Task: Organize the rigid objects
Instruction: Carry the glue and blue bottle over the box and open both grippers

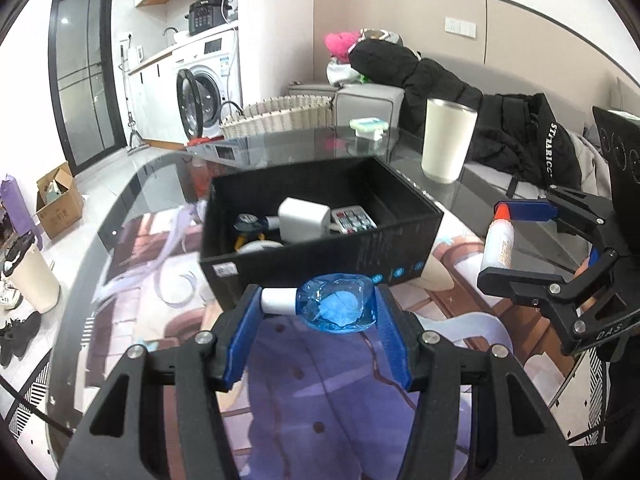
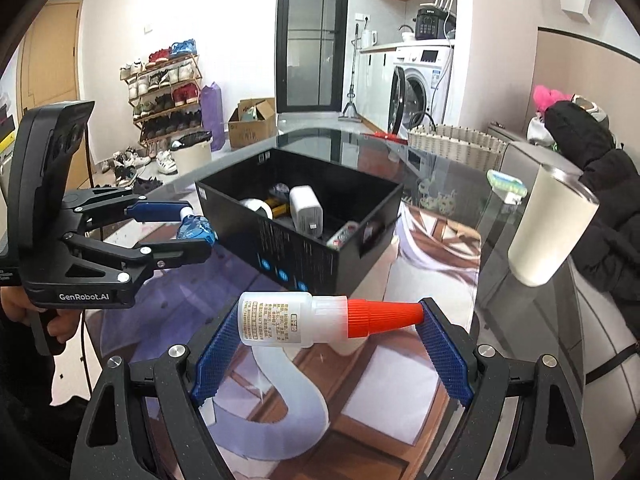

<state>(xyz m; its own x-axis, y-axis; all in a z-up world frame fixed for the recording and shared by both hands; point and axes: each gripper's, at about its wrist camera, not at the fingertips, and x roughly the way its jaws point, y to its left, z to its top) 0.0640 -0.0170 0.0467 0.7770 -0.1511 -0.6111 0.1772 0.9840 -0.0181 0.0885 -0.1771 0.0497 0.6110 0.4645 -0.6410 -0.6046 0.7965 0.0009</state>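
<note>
Both claws are loaded: your left gripper [image 1: 318,312] is clamped on a blue faceted bottle [image 1: 338,308] with a white cap, gripped end to end so the cap presses one pad and the base the other; your right gripper [image 2: 328,320] is clamped the same way on a white glue bottle [image 2: 280,318], its orange nozzle tip against the right pad. Holding each lengthwise across the fingers probably keeps these smooth little bottles from rolling out.

You have both raised above the printed mat [image 2: 280,380] on the glass table [image 1: 404,148], just short of the near wall of the black box [image 1: 320,248]; that box sits mid-table and already holds a white charger [image 1: 302,218], a small remote [image 1: 354,220] and other bits, so it looks like the collecting place. A cream tumbler [image 1: 448,140] stands beyond the box toward the far right edge; mind the box wall as you lift over it.
</note>
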